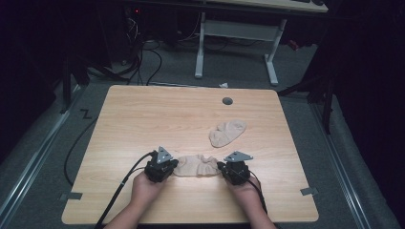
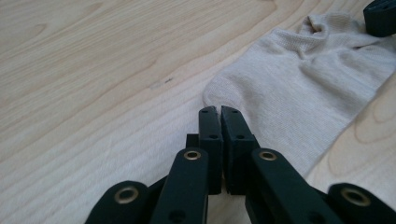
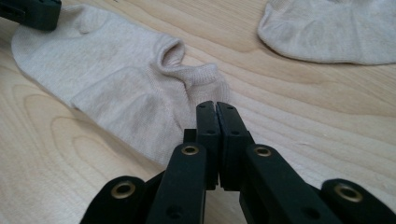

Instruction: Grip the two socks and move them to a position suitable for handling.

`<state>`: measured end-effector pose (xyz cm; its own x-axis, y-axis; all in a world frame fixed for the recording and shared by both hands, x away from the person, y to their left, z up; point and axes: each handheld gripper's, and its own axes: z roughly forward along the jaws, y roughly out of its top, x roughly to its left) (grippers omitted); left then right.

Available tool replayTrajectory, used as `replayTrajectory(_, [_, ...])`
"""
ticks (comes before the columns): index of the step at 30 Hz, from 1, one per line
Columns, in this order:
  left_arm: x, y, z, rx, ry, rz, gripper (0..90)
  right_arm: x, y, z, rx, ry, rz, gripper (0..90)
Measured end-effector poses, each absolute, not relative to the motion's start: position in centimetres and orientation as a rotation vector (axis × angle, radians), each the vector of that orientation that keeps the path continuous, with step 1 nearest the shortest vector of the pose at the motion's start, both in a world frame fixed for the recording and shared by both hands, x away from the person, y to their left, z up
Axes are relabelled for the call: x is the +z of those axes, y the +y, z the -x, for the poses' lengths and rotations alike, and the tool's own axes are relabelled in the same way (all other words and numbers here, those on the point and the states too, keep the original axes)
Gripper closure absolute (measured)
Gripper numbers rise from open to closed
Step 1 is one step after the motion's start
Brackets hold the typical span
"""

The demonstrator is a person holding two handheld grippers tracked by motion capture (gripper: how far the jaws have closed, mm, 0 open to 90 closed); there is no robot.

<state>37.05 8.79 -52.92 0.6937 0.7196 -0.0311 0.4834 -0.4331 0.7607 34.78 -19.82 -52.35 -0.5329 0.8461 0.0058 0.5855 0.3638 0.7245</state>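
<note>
A pale wooden table (image 1: 143, 124) stood in a dark room. We held the near sock (image 1: 195, 166) flat at its front edge, the left tool (image 1: 168, 168) clenched on its 9 o'clock end and the right tool (image 1: 224, 168) clenched on its 3 o'clock end. A second sock (image 1: 227, 132) lay at 1 o'clock, apart.
</note>
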Motion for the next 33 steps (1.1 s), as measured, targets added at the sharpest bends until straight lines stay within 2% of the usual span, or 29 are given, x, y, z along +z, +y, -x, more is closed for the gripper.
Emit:
replayTrajectory(12, [-52.9,12.5,-31.9,0.439,0.852,-2.119,87.4,-52.2,-17.9,-31.1,1.026,2.284,-1.169,89.0])
replayTrajectory(18, [-52.7,12.5,-32.2,0.47,0.832,-2.137,87.4,-52.7,-17.9,-29.9,1.04,2.278,-1.156,89.0])
replayTrajectory(27, [-53.2,12.1,-33.2,0.461,0.838,-2.162,86.6,-52.8,-17.8,-31.5,1.004,2.248,-1.196,88.6])
replayTrajectory(28, [-53.2,12.2,-33.1,0.468,0.84,-2.16,86.6,-52.9,-17.8,-31.6,1.001,2.249,-1.2,85.1])
replayTrajectory(29, [-53.2,12.2,-33.1,0.471,0.844,-2.154,82.5,-52.9,-17.9,-31.6,1.011,2.244,-1.208,78.0])
replayTrajectory(32, [-53.1,13.2,-33.0,0.469,0.873,-2.101,58.7,-52.6,-18.5,-31.2,1.055,2.189,-1.224,66.3])
replayTrajectory(33, [-53.0,13.6,-32.9,0.479,0.887,-2.082,56.1,-52.5,-18.6,-31.1,1.057,2.177,-1.223,65.0])
